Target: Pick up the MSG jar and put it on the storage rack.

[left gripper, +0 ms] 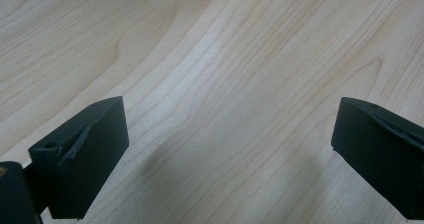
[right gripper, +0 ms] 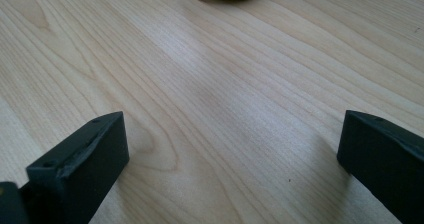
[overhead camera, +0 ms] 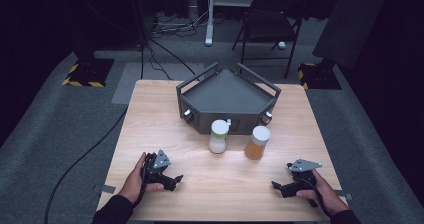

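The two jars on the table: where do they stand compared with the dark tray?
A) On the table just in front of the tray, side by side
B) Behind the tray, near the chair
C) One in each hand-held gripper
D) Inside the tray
A: in the high view the white-filled jar and the orange-filled jar stand upright on the wooden table, side by side, on the person's side of the dark tray.

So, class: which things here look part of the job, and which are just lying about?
Likely part of the job:
white jar
orange jar
grey tray
left gripper and right gripper, jaws open

Just lying about:
folding chair
floor cables
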The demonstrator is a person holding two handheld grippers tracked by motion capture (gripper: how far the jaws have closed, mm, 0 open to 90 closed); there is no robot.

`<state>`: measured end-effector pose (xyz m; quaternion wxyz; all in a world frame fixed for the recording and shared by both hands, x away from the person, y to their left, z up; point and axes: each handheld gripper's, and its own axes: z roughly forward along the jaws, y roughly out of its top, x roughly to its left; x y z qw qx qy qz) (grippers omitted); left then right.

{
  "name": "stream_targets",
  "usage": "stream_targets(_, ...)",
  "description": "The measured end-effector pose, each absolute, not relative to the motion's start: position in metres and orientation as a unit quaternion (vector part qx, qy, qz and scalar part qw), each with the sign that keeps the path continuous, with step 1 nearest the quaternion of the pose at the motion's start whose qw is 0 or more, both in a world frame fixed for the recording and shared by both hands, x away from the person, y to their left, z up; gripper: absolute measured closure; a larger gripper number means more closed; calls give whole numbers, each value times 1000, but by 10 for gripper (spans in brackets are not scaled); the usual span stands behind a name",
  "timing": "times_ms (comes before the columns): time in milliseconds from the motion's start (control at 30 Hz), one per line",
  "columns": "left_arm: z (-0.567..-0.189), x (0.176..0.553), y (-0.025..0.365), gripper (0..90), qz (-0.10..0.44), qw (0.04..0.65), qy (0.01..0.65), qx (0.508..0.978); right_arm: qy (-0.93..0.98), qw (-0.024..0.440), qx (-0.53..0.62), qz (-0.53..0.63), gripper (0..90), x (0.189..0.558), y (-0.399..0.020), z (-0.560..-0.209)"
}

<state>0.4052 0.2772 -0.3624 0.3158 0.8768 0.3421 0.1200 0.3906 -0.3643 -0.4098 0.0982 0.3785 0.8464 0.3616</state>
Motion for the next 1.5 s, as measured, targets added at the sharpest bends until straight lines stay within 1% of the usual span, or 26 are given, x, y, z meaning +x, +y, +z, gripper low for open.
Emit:
stream_targets(1167,-341,405,271,14,144,362,331,860,846,98,378,362,0,391,-364,-410)
stream_targets(1500,-335,406,272,13,155,383,331,848,846,98,379,362,0,391,-364,-410)
